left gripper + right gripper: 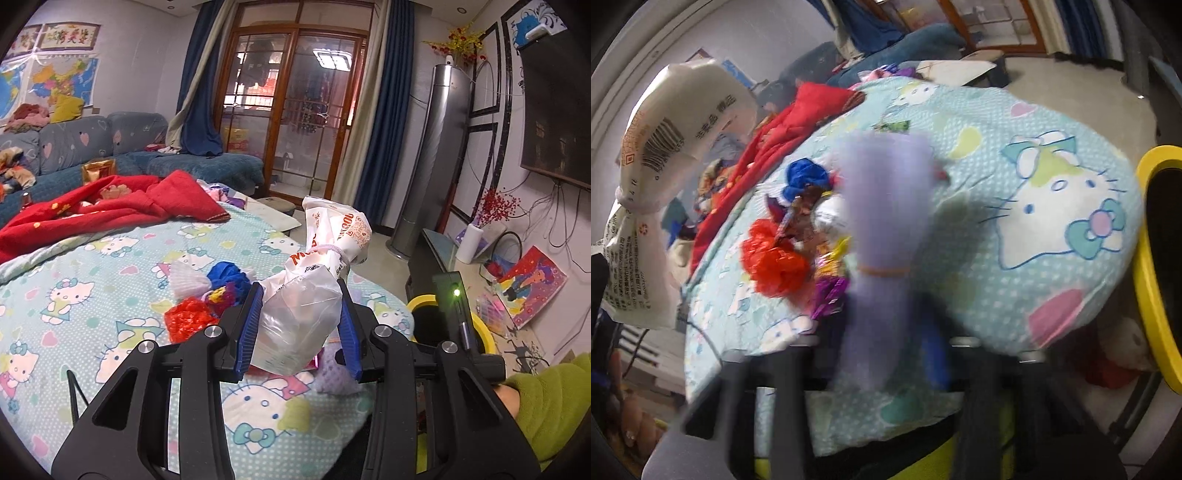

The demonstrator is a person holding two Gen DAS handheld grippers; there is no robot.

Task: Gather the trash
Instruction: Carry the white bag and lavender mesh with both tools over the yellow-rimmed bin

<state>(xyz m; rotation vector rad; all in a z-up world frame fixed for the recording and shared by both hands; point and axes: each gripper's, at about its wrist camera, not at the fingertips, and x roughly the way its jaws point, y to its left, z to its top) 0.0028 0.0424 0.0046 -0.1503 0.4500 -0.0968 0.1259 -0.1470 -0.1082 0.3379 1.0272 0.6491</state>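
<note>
Location: above the near edge of the bed [110, 280], beside the yellow-rimmed bin [1145, 258].
Left gripper [301, 317]: clamped on a tied plastic bag [306, 306], lifted off the bed.
Right gripper [890, 332]: blurred; appears closed on a purple foam roll [886, 206].
Remaining trash: red wrapper [186, 321] and blue wrapper [223, 275] near the bed's middle.
Step in hand: likely carry each item to the bin; release only once over the opening.
Clearance: open room past the bed's near corner; the bin rim sits close to the mattress edge.
</note>
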